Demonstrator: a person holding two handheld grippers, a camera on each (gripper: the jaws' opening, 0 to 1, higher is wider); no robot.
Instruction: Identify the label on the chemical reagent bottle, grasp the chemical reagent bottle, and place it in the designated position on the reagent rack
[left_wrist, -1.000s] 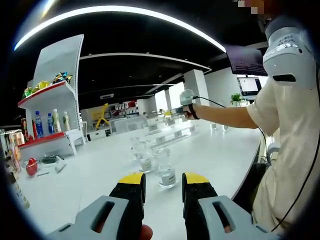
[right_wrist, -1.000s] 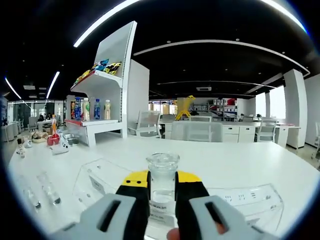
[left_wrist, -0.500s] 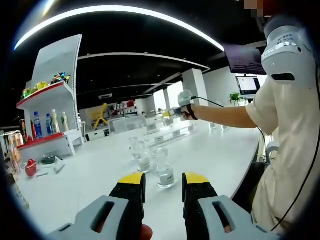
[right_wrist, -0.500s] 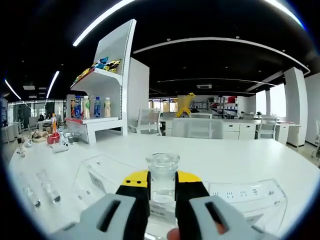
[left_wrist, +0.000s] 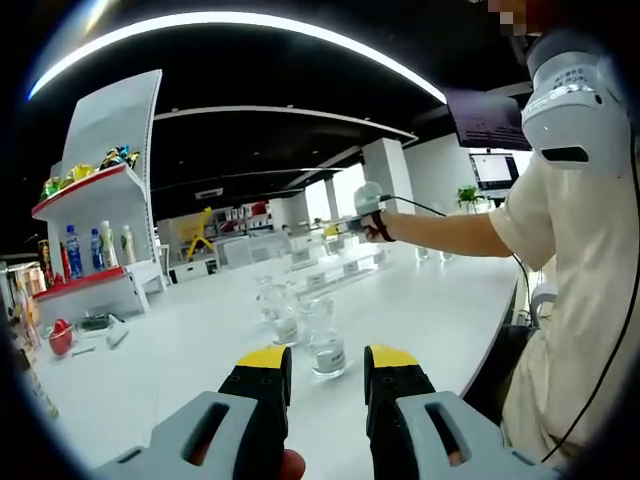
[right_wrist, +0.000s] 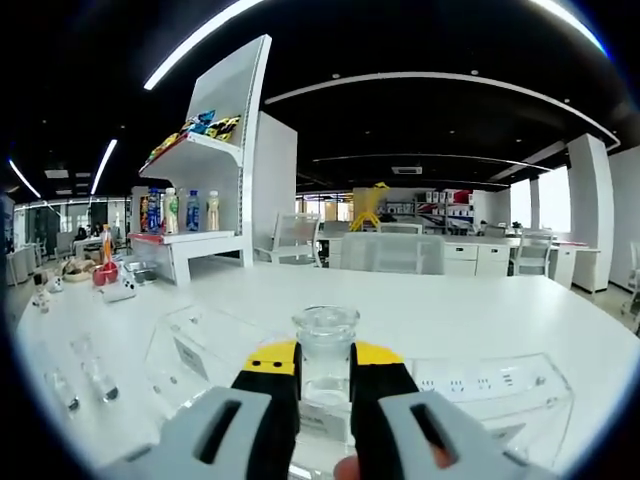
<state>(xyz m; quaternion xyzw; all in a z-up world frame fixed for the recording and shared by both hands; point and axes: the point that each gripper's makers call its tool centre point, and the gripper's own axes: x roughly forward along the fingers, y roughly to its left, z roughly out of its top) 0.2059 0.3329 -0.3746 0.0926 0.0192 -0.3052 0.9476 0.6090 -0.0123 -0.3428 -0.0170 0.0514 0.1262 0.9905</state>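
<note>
Carry step — right gripper (right_wrist: 324, 385) clamped on reagent bottle (right_wrist: 325, 365), clear rack (right_wrist: 500, 395) beneath and ahead, awaiting lowering into slot; left gripper (left_wrist: 327, 385) parted, idle.

clear glass bottle (right_wrist: 325, 362) with paper label, clear glossy plastic rack (right_wrist: 480, 395), smooth white matt table (left_wrist: 180, 350), yellow matt pads (left_wrist: 262, 358) on grey plastic gripper (left_wrist: 327, 385)

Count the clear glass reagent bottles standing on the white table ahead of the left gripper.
2: one bottle nearer the left gripper, another bottle just behind it; more may be hidden.
</note>
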